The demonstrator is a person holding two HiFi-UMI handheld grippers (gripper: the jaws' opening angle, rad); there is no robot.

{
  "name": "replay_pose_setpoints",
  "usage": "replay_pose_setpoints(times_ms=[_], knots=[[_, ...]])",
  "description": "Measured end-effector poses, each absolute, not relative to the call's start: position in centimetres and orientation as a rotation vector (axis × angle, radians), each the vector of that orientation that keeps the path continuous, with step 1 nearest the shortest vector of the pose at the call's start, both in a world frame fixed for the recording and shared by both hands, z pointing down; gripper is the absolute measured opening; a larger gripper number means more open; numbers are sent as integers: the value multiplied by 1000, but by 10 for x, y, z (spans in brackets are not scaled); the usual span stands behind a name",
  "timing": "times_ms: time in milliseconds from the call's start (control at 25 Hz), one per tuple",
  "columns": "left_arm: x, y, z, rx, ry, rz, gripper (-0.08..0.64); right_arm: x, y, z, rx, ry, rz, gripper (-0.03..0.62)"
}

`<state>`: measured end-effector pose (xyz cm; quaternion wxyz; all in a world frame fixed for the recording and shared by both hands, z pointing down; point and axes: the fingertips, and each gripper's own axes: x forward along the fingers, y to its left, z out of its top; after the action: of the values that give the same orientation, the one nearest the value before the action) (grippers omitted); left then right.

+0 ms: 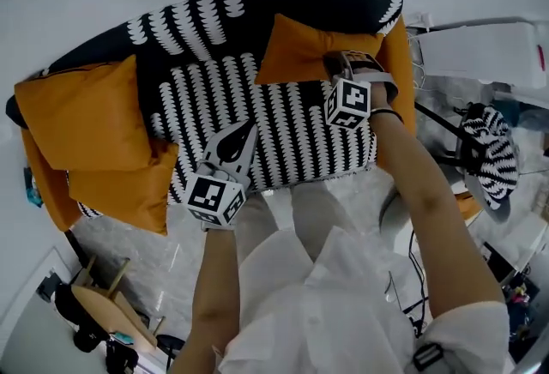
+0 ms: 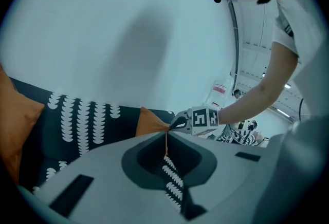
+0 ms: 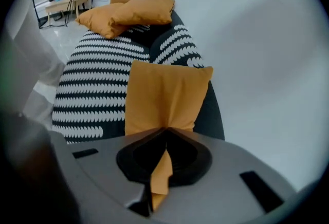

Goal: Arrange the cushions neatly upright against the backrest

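Observation:
A black sofa (image 1: 257,115) with a white pattern stands against a white wall. My right gripper (image 1: 336,63) is shut on the near edge of an orange cushion (image 1: 296,51) at the sofa's right end; in the right gripper view the cushion (image 3: 164,94) stands tilted against the backrest, with its fabric pinched in my right gripper (image 3: 164,130). Two orange cushions (image 1: 86,115) lie stacked at the left end. My left gripper (image 1: 243,134) hovers shut over the seat's front, holding nothing. The left gripper view shows my left gripper (image 2: 165,138) and the held cushion (image 2: 150,123).
More orange padding (image 1: 401,63) lines the sofa's right arm. A wooden stool (image 1: 103,308) with dark gear stands on the floor at lower left. A black-and-white patterned object (image 1: 493,153) and white furniture (image 1: 480,46) are to the right of the sofa.

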<state>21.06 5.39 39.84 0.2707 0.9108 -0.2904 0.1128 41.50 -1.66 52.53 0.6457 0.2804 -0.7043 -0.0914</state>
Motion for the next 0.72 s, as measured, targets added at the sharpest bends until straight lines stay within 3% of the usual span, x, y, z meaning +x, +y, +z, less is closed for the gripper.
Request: replay_pose_setpoints(times_ms=[280, 720], knots=[[257, 39, 428, 2439, -751, 338, 23, 470, -35, 590, 553, -1516, -225, 12], [260, 38, 464, 2412, -751, 373, 23, 479, -11, 675, 463, -1451, -169, 13]])
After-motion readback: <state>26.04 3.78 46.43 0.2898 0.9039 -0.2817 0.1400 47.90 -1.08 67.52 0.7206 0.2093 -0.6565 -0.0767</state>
